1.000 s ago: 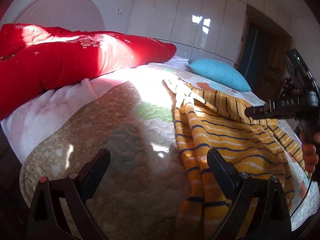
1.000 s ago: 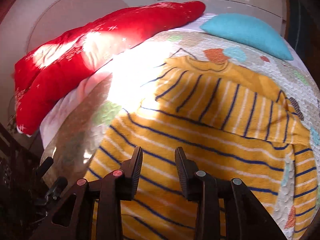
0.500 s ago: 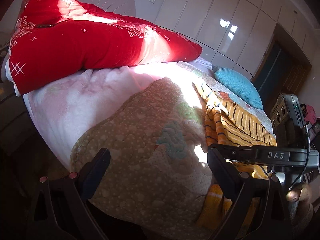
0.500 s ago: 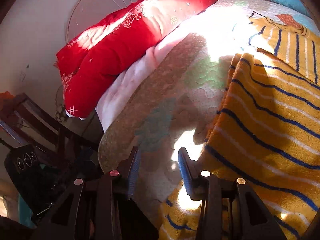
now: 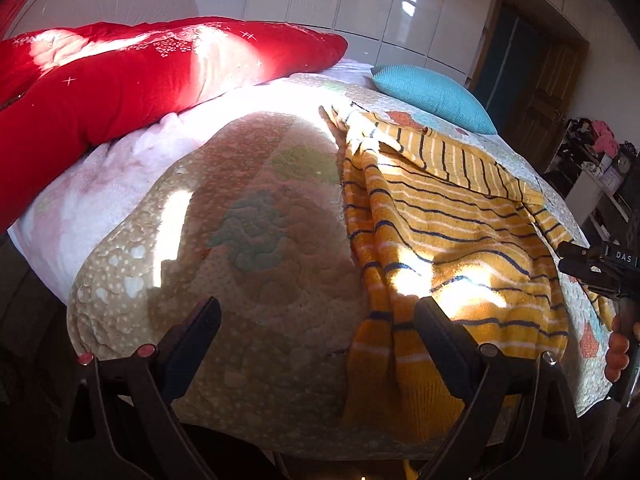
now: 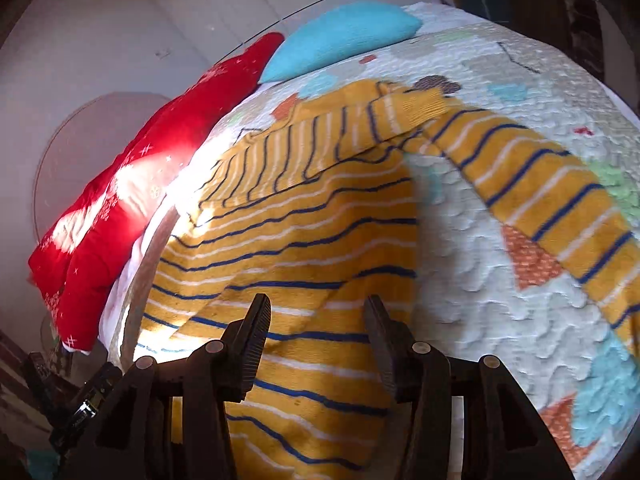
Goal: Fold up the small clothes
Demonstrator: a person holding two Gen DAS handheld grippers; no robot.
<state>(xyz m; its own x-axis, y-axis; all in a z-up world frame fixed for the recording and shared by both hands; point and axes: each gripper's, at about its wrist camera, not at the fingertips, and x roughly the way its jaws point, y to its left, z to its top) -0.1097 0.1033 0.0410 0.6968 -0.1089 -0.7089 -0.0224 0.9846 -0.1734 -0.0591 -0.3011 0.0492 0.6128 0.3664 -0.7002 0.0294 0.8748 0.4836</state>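
The left gripper (image 5: 316, 320) has its jaws spread wide and empty above the quilt (image 5: 240, 264), with the striped sweater (image 5: 448, 240) lying beyond and beneath its right-hand jaw. The right gripper (image 6: 316, 320) also has jaws parted, holding nothing, the sweater's body (image 6: 304, 240) directly ahead between them and one sleeve (image 6: 540, 184) stretching away past the right-hand jaw.

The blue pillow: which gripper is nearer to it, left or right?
Probably the right gripper: it is above the striped sweater, facing the blue pillow. The left gripper is at the bed's near edge.
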